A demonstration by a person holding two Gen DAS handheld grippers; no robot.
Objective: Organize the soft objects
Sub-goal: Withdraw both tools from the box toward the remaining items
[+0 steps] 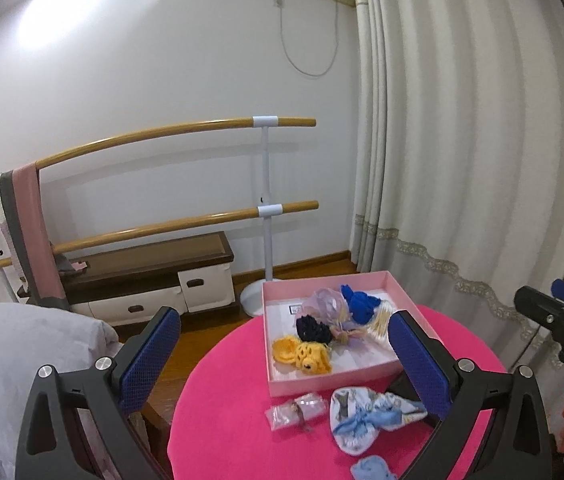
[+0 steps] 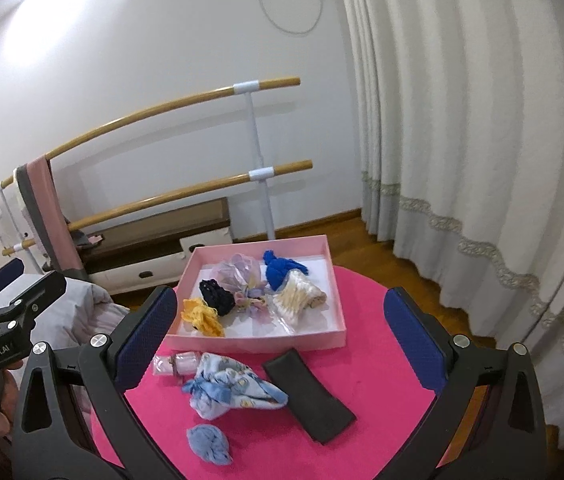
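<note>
Hovering: left gripper and right gripper, jaws spread, holding nothing, over the round pink table.
Dark folded cloth: beside the pink box, long axis running 11 to 5 o'clock.
Right view only: nearly the whole cloth; the left view hides most of it behind a finger.

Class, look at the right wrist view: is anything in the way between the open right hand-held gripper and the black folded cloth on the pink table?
Nothing visible. The black folded cloth lies flat on the pink table, uncovered, beside the printed blue cloth, with open air up to the right hand-held gripper.
</note>
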